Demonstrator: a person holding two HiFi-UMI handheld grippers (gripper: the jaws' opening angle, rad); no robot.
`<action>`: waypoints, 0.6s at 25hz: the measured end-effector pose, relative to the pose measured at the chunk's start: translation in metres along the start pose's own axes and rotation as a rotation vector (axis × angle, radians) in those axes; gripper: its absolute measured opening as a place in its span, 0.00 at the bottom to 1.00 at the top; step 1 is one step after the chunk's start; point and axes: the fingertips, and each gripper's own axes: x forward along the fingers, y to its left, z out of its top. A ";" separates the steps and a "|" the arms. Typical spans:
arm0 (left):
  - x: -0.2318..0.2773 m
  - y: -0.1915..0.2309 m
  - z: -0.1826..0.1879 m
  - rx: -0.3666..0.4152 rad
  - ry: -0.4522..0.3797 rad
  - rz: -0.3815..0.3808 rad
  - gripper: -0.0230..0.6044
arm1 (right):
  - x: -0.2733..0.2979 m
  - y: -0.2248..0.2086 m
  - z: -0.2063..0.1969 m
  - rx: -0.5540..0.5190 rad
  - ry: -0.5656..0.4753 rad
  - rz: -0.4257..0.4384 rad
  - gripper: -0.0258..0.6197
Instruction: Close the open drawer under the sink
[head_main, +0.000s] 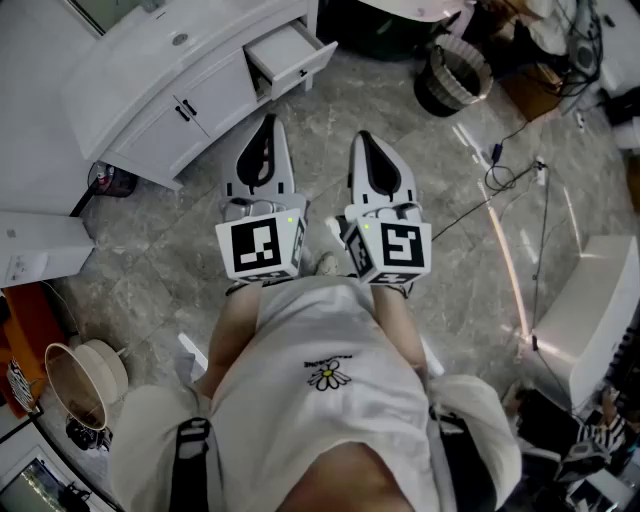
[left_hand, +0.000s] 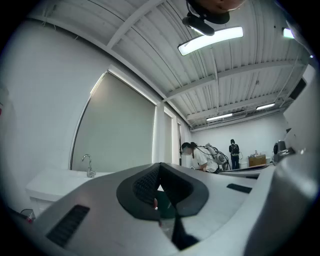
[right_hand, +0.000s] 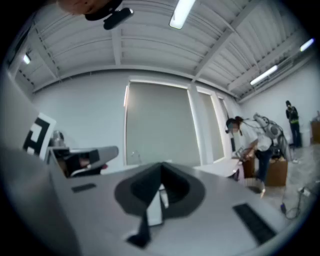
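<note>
A white sink cabinet (head_main: 150, 95) stands at the upper left of the head view. Its small drawer (head_main: 290, 55) at the right end is pulled out and looks empty. I hold both grippers side by side over the grey stone floor, well short of the cabinet. The left gripper (head_main: 268, 122) has its jaws together with nothing in them, tip toward the drawer. To its right, the right gripper (head_main: 362, 138) is also shut and empty. The left gripper view shows the closed jaws (left_hand: 160, 167), with the sink's faucet (left_hand: 89, 165) at the far left. In the right gripper view its jaws (right_hand: 161, 167) meet at the tip.
A dark woven basket (head_main: 455, 75) sits on the floor to the right of the drawer. Cables (head_main: 510, 170) trail across the floor at right, near a white unit (head_main: 600, 320). A white box (head_main: 35, 245) and a beige bowl-like thing (head_main: 85, 380) are at left. People (right_hand: 255, 145) stand far off.
</note>
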 end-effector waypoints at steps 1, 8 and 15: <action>0.001 -0.001 -0.001 0.008 0.004 -0.003 0.07 | 0.001 -0.002 0.000 0.009 0.000 0.001 0.08; 0.006 -0.003 -0.007 -0.003 0.031 0.007 0.07 | 0.004 -0.009 -0.005 0.006 0.014 0.007 0.08; 0.016 -0.007 -0.019 0.003 0.053 0.011 0.07 | 0.008 -0.021 -0.008 -0.004 0.002 -0.011 0.09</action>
